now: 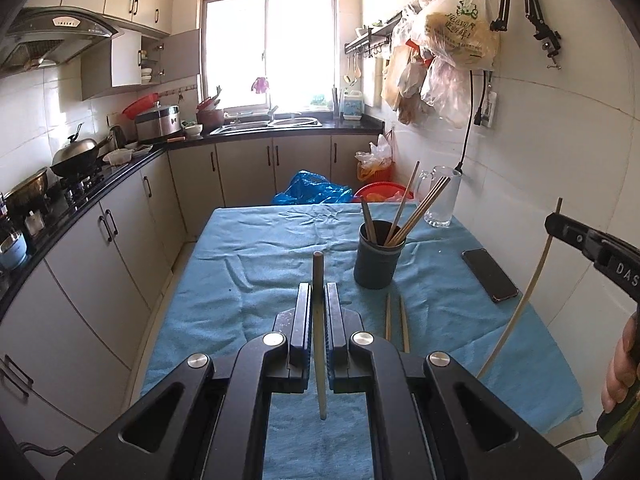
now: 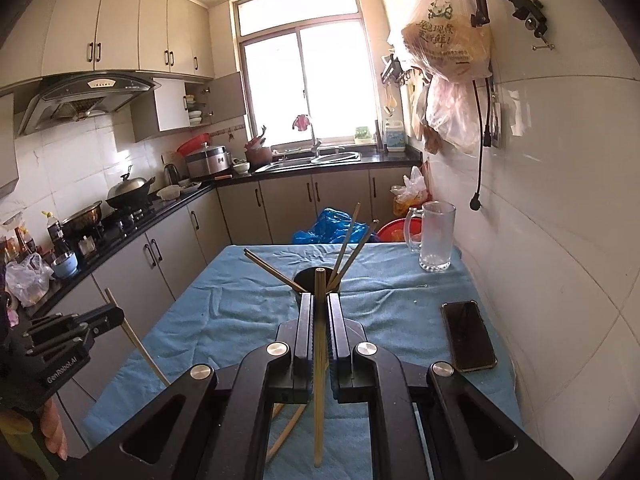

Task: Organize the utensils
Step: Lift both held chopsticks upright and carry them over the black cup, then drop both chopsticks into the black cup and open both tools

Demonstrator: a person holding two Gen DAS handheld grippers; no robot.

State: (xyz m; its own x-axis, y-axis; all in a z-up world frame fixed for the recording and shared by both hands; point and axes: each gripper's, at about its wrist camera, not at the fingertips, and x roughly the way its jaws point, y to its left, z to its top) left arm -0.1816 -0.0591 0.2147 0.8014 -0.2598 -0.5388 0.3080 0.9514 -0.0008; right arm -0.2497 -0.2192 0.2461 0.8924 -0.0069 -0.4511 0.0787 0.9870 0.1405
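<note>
While both grippers are raised over the table [image 1: 248, 240], each one holds a single chopstick. In the left wrist view we find the left gripper [image 1: 319, 292] with its jaws drawn narrow on a pale chopstick [image 1: 319, 276], which runs lengthwise between the fingers; its blunt end stands past the fingertips and its thin end hangs back toward the camera. In the right wrist view we find the right gripper [image 2: 319, 304] likewise clamped narrow on a second chopstick [image 2: 319, 360], its top end just above the fingertips and its lower end hanging low in the frame.

The dark holder cup [image 1: 378, 256] stands upright on the blue cloth [image 1: 224, 280], right of the left gripper and directly ahead of the right one. Several chopsticks [image 1: 416, 212] lean in it, fanned outward. Two loose chopsticks [image 1: 396, 320] lie on the cloth just beside the cup's base, on its near side. Seen from the right wrist, more sticks appear to lie below that gripper, though the gripper body hides most of them.

Further out, a black phone [image 1: 490, 274] lies flat on the cloth near the tiled wall, well apart from the cup. A clear glass mug [image 1: 440, 196] stands at the far right corner of the table. Beyond it we note a blue plastic bag [image 1: 312, 190] and a red basin [image 1: 380, 192] on the floor.
</note>
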